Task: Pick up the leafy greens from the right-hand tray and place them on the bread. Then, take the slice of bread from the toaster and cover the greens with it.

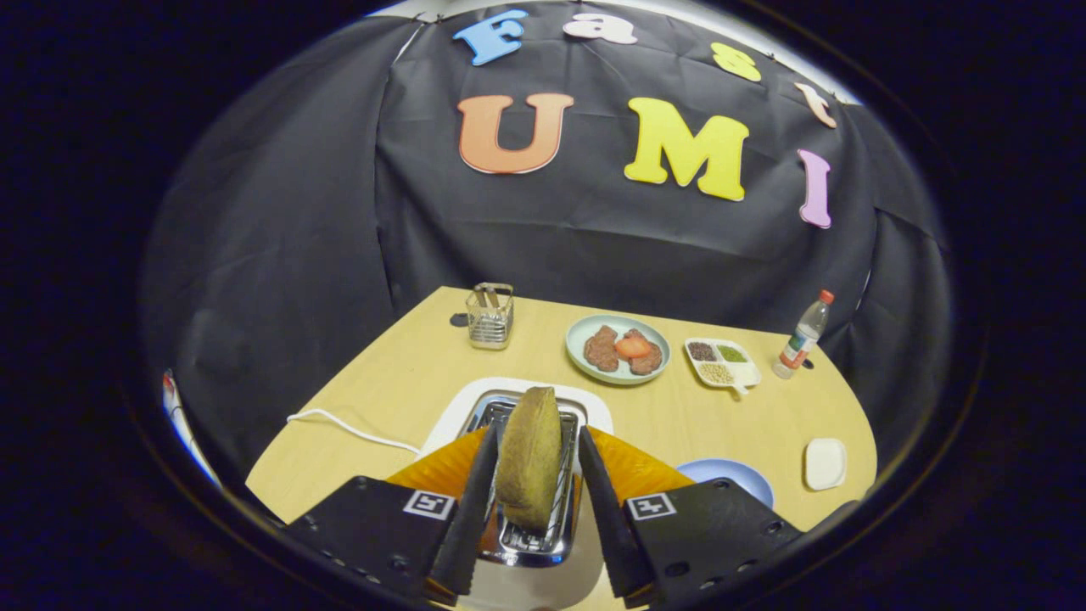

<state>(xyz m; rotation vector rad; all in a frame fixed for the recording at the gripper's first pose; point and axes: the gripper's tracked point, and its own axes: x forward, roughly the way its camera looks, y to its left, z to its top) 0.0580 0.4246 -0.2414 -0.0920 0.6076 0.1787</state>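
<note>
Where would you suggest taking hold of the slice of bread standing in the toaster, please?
Grip the upper half of the slice of bread, coming straight down from above. It stands on edge in the slot of the toaster, so only its top and two flat faces are free. The gripper already straddles it, one of its fingers beside each face; whether they press yet is unclear.

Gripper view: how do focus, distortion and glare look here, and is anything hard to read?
Gripper view: strong fisheye bends the table edge; bread slice between the fingers of the gripper is sharp; glare on the toaster chrome; far plate and bottle small, detail soft; whether the fingers touch the bread is unclear.
</note>
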